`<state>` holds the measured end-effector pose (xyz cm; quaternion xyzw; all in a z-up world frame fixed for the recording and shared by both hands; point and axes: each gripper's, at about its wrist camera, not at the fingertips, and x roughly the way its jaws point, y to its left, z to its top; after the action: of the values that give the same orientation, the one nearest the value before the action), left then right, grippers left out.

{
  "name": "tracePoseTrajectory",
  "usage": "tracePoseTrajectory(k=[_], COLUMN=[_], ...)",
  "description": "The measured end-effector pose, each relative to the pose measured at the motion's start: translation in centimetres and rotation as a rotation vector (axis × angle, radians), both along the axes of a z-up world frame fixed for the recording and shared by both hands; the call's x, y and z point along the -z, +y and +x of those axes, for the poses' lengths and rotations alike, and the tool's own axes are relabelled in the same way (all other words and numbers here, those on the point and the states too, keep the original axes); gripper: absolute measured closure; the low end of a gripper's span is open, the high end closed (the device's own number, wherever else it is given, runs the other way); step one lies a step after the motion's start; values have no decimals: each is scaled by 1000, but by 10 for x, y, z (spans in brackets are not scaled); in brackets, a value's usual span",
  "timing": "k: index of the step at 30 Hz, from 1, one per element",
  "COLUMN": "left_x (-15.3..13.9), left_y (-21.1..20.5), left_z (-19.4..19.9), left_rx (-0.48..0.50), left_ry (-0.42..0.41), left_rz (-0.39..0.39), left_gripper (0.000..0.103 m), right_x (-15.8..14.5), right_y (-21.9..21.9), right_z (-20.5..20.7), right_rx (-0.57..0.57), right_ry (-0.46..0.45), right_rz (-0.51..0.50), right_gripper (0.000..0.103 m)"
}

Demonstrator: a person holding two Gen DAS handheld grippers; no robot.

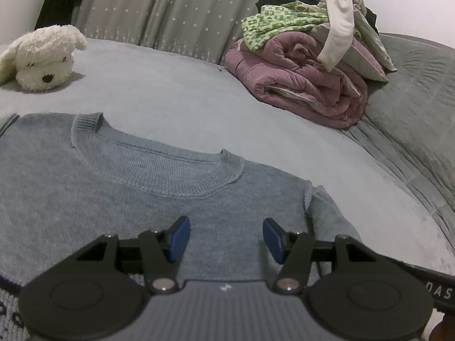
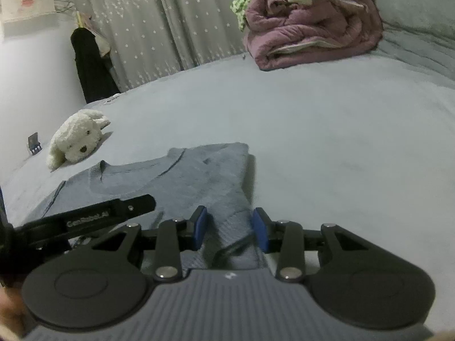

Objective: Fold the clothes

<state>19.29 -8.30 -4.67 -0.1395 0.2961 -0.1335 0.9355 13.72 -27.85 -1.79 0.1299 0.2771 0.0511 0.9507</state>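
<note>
Fig. legend, near to far. My left hand-held gripper [image 1: 226,238]: blue pads [image 1: 179,238] spread apart, released, nothing between them; it hovers over the chest of the grey-blue knit sweater [image 1: 113,199]. My right hand-held gripper [image 2: 229,228]: pads [image 2: 260,234] also apart, released; a fold of the sweater [image 2: 182,182] lies btwn and below them, but I can't tell if the pads touch the cloth. Part of the left hand-held gripper's black arm, w/ white lettering, crosses the lower-left of the right wrist view.

The sweater lies flat on the bed [image 1: 176,105], front up, ribbed round collar [image 1: 159,170] facing away from me. In the left wrist view one sleeve [image 1: 330,213] sits just beside the body at right; a dark band w/ a pattern shows at the lower-left edge. In the right wrist view the right side appears folded over, w/ a straight edge running toward the pads.

Mid-distance: white plush dog [image 1: 42,56] on the bed, left of the sweater & apart from it. Far right: rolled purple quilt [image 1: 307,85] on the bed, w/ a heap of clothes [image 1: 312,22] on top (green print, white, dark items). Behind: grey curtain [image 1: 170,8] w/ small white stars; dark garment [image 2: 91,68] hanging at the left by the wall.
</note>
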Motion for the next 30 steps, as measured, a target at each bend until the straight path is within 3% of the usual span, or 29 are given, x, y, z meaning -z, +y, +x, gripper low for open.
tracePoseTrajectory(k=[8, 15, 19, 21, 23, 27, 30], left_x=[0, 0, 0, 0, 0, 0, 0], left_y=[1, 1, 1, 1, 1, 1, 2], left_z=[0, 0, 1, 0, 1, 0, 1], left_rx=[0, 0, 1, 1, 2, 1, 1], left_ry=[0, 0, 0, 0, 0, 0, 0], left_rz=[-8, -7, -7, -9, -10, -10, -12], left_gripper=[44, 44, 44, 44, 44, 44, 44], right_x=[-11, -4, 6, 7, 4, 0, -3], right_y=[2, -12, -11, -4, 3, 5, 4], right_z=[-17, -11, -4, -4, -5, -11, -15], right_rx=[-54, 46, 24, 14, 18, 32, 60], right_ry=[-89, -43, 5, 0, -23, -74, -105], right_rz=[10, 5, 66, 46, 3, -54, -102], right_gripper=[70, 67, 67, 67, 69, 89, 90])
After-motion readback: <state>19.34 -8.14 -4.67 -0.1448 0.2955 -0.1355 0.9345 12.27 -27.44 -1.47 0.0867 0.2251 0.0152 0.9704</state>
